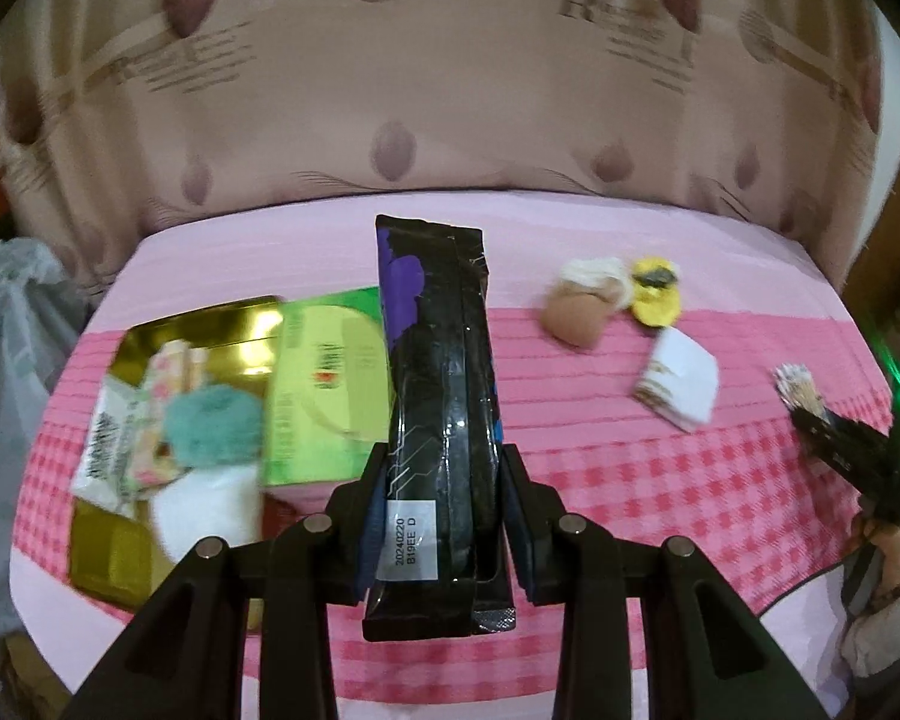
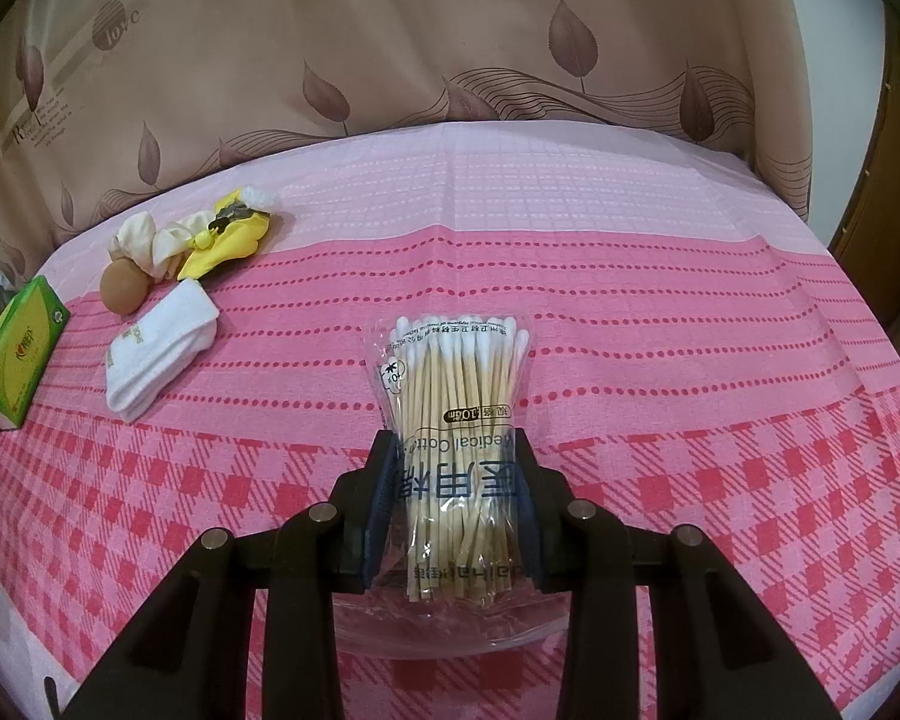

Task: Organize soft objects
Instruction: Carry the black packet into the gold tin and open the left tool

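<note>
The black packet [image 1: 438, 420] with purple patches and a white date sticker stands on edge between the pads of the left gripper [image 1: 441, 516], which are closed against its two sides and carry it clear of the cloth, just right of the gold tin [image 1: 150, 354] that already holds a teal puff, a white puff and a small wrapped pack. By my reading the step in hand is getting this packet into that tin, and to do it well the packet should go down flat into whatever bare floor of the tin remains, or across the puffs, not on its narrow edge; the grip should stay firm until it rests, since the glossy wrap looks slippery. The green tissue pack [image 1: 324, 384] lies touching the tin's right side and could be knocked on the way over. The right gripper [image 2: 456, 510] is narrowly closed on a clear bag of cotton swabs [image 2: 459, 396], holding it above the cloth and a clear dish edge below. Well apart lie a folded white sock [image 2: 156, 354], a brown ball [image 2: 123, 294] and a cream and yellow bundle [image 2: 210, 234]. Everything rests on a pink checked and striped cloth [image 2: 720, 420]; a beige curtain [image 2: 450, 30] with a leaf print and lettering hangs behind, and a grey plastic bag [image 1: 6, 360] sits off the left edge.
</note>
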{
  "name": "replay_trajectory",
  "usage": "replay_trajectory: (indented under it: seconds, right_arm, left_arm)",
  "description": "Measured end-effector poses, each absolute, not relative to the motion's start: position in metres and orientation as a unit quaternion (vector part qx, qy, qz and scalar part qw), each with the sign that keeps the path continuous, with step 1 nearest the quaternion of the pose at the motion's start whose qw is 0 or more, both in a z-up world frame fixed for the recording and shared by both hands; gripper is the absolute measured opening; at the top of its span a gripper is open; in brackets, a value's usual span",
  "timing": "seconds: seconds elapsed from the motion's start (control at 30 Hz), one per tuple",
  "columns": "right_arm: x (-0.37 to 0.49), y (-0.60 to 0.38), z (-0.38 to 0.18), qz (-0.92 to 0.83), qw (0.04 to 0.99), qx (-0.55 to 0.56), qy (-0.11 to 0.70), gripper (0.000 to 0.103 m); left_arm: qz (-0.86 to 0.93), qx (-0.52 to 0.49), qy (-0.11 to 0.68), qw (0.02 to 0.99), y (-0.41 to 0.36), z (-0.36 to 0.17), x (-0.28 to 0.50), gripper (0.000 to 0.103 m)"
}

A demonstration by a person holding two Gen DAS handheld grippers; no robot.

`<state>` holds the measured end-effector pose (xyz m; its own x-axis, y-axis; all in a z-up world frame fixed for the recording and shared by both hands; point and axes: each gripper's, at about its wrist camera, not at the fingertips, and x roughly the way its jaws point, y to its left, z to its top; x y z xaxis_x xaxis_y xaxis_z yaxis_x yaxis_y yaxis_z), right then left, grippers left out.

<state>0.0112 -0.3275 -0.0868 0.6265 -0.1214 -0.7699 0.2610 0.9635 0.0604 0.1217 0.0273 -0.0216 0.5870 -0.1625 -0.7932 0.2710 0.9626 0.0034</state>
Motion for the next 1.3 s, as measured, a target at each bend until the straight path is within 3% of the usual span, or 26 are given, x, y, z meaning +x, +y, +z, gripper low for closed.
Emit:
replay_trajectory:
  seconds: [0.77,1.3]
  right_arm:
    - [0.011,-0.328,-0.088,-0.110,0.897,0.075,0.421,0.035]
    - [0.012,-0.328,-0.088,-0.112,0.897,0.067,0.423,0.035]
  left_arm:
    - [0.003,0.037,0.455,0.890,0.169,-0.033,0.145,0.035]
    - [0.015,0.045,0.484,0.874,0.220,-0.065,0.173,0.035]
